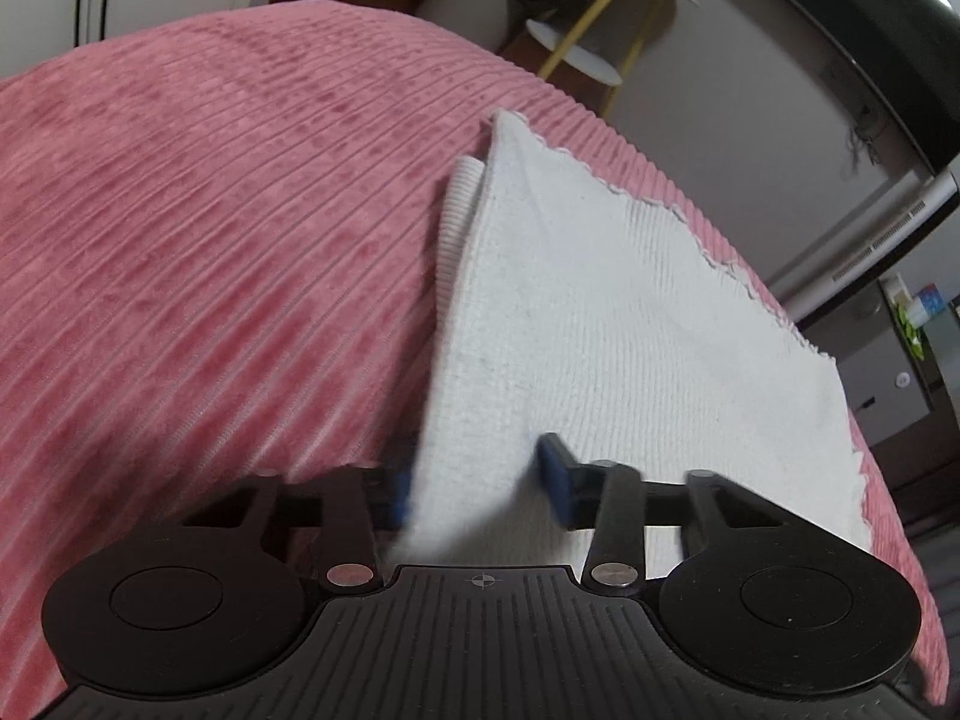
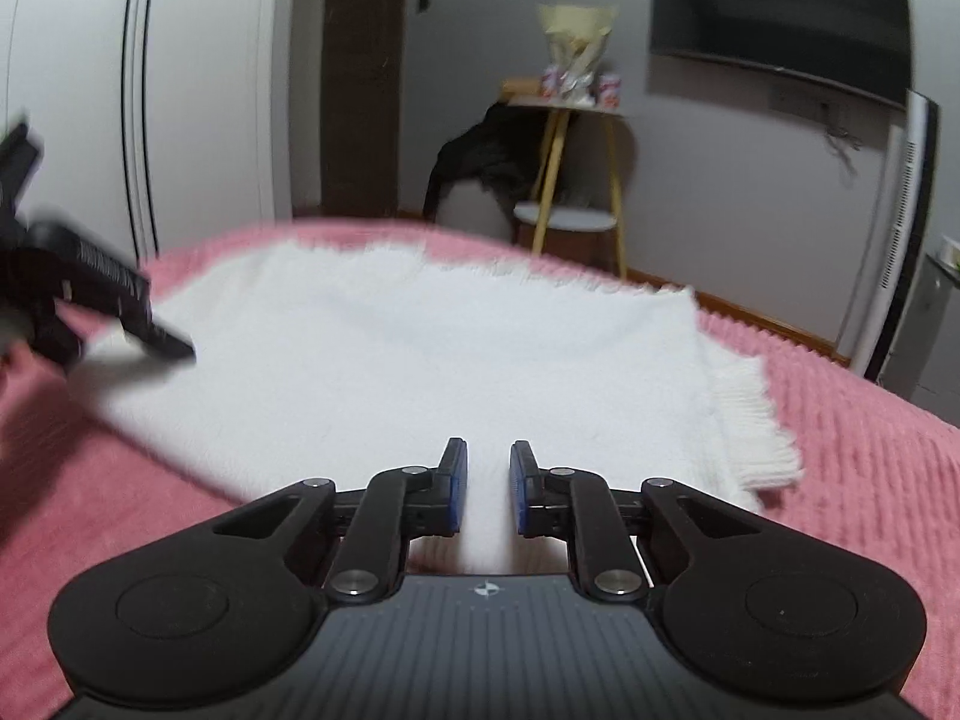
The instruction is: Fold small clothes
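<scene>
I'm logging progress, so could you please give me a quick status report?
Left gripper and right gripper open, straddling garment edge. White knit garment partly folded on pink bedspread. Nothing in the way.

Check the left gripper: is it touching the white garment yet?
Touching. In the left wrist view, the left gripper has the white garment's near edge between its open fingers, against the left pad.

The white knitted cloth (image 1: pixel 600 324) lies flat on the pink ribbed bed cover (image 1: pixel 210 228). Left of the cloth, the cover is bare and wide, free for a claw to pass. The left claw (image 2: pixel 90 294) reaches over the left edge of the cloth. Beyond the cloth, past the bed, stands a yellow-legged side stand (image 2: pixel 576 180).
</scene>
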